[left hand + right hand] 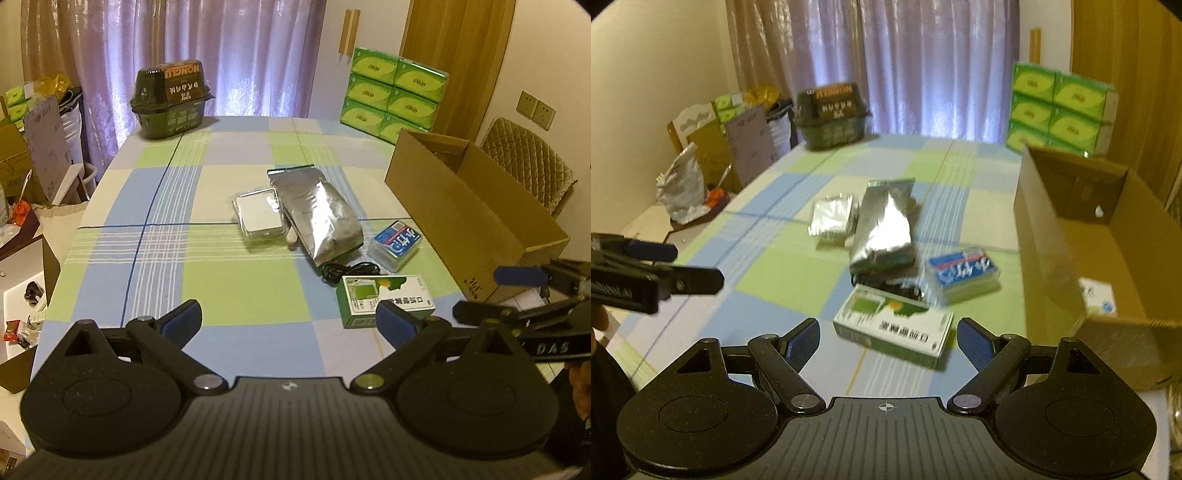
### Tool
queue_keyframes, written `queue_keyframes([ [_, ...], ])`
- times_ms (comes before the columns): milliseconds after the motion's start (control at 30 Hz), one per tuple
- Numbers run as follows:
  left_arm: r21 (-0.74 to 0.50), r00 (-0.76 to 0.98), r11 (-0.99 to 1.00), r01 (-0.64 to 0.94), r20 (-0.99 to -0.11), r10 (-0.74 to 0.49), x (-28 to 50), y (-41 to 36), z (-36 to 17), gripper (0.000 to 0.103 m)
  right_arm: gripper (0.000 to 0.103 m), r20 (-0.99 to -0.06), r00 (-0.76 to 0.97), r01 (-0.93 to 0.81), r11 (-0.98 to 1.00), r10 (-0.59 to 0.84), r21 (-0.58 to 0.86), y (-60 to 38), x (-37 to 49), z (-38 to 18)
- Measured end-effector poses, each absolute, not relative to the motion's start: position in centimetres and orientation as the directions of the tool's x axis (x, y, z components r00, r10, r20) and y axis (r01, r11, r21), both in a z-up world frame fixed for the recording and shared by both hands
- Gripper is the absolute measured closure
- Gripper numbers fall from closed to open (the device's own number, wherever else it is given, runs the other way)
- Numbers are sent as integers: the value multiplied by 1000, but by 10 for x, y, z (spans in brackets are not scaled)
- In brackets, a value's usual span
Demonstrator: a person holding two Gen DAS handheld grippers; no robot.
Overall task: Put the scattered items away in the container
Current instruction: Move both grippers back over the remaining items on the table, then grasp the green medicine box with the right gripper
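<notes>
I see the cardboard box [1052, 236] at the counter's [236, 288] right edge; only my right wrist view looks inside, where a white packet [1097, 295] lies. The green-white carton [384, 301], blue pack [395, 240], black cable [347, 271], foil bag [317, 214] and foil tray [260, 214] lie mid-counter. Left gripper [290, 321] and right gripper [886, 339]: jaws spread wide, empty.

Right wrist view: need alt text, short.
Open right tongs hover just short of a green-and-white medicine box on a checked tablecloth. Behind it lie a blue card pack, a black cable and foil pouches; an open cardboard box stands right.
</notes>
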State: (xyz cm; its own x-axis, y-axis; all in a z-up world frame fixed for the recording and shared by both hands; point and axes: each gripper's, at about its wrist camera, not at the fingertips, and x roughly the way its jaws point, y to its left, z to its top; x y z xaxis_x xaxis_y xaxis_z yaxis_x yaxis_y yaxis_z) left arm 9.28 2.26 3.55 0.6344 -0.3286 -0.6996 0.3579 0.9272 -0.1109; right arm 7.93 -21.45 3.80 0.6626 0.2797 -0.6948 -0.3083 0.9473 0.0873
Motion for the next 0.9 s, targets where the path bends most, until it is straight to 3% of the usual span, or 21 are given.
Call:
queue_keyframes([
  [33, -111, 632, 927, 359, -702, -329, 95, 23, 34, 4, 1, -698, 661, -303, 949, 277, 90, -215, 80, 34],
  [67, -112, 629, 927, 359, -705, -328, 97, 24, 32, 4, 0, -694, 666, -296, 951, 275, 92, -215, 80, 31],
  [433, -116, 590, 924, 365, -738, -326, 127, 29, 4, 4, 0, -720, 637, -324, 943, 276, 75, -207, 112, -9],
  [733, -128, 559, 923, 363, -763, -326, 147, 31, -17, 4, 0, -766, 536, -634, 768, 354, -89, -188, 157, -32],
  [900, -134, 545, 916, 379, -767, -338, 155, 28, -26, 4, 0, -830, 434, -668, 744, 349, -36, -193, 182, -50],
])
